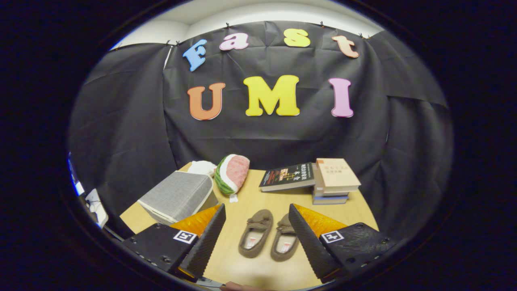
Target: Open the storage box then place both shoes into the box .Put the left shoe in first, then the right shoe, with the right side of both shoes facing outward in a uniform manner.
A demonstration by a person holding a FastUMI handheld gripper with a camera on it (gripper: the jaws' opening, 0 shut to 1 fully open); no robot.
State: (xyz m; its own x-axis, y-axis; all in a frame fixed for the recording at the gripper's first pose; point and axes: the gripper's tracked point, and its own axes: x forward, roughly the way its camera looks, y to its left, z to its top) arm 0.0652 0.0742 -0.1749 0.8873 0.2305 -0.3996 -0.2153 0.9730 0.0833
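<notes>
Gripper (257, 226) fingers spread wide, grasping nothing | brown shoes (268, 238) side by side on table (250, 202) between the fingers | grey storage box (177, 197) closed, beyond left finger | books (319, 178), watermelon plush (232, 173) behind.

The two shoes are brown, soft-looking slippers with a small bow across each vamp and pale insoles. They lie side by side on the wooden table (242, 279), soles down, toes pointing toward the far wall and open heels toward the camera. The left shoe (255, 238) and the right shoe (285, 243) sit just beside each other, nearly touching near the toes. The storage box (176, 197) is a grey fabric-covered box with a paler base, its lid closed, standing tilted at an angle. It sits to the left of the shoes and a little farther back, apart from them.
</notes>
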